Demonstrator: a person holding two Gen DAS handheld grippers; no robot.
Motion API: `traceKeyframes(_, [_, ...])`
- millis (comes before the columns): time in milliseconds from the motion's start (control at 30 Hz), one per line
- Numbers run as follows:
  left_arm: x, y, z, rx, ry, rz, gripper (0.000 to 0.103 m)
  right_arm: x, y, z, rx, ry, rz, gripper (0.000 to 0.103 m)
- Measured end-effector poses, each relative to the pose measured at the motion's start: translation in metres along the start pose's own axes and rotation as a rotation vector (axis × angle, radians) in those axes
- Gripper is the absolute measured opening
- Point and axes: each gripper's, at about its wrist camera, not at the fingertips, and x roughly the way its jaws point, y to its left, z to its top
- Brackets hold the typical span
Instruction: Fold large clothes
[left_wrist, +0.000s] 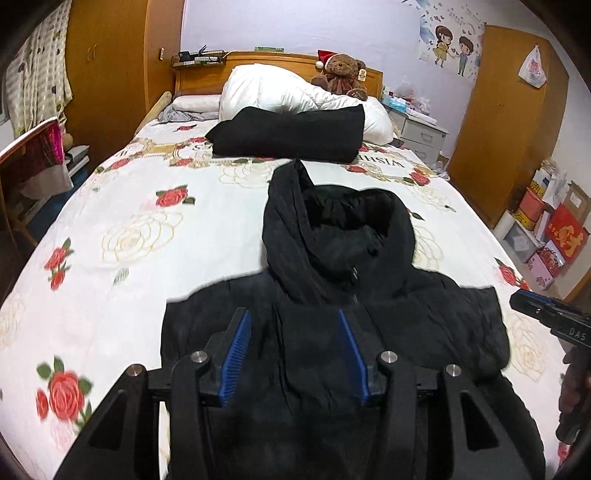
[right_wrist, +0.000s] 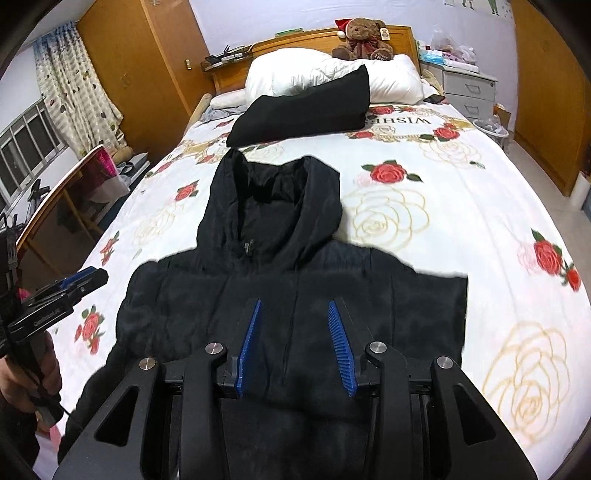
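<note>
The jacket's (left_wrist: 332, 332) hem is cut off behind both grippers. It lies flat on the bed (left_wrist: 129, 221), hood towards the headboard, long axis down the mattress. Left gripper (left_wrist: 293, 325) and right gripper (right_wrist: 294, 314) hover above it, jaws apart, empty.

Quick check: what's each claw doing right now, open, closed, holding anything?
Left claw: open, empty, above the black jacket.
Right claw: open, empty, above the same jacket.
</note>
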Motion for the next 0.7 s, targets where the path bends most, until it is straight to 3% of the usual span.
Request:
traceKeyframes(400, [0.106,0.011,0.082,-0.019,0.019,0.015,0.054,0.089,-0.003,0.081,-0.054,0.009,-0.027,0.038])
traceKeyframes(700, [0.193,0.004,0.107,0.010,0.056,0.051,0.055,0.161,-0.011,0.123,-0.050,0.013,-0.089,0.038])
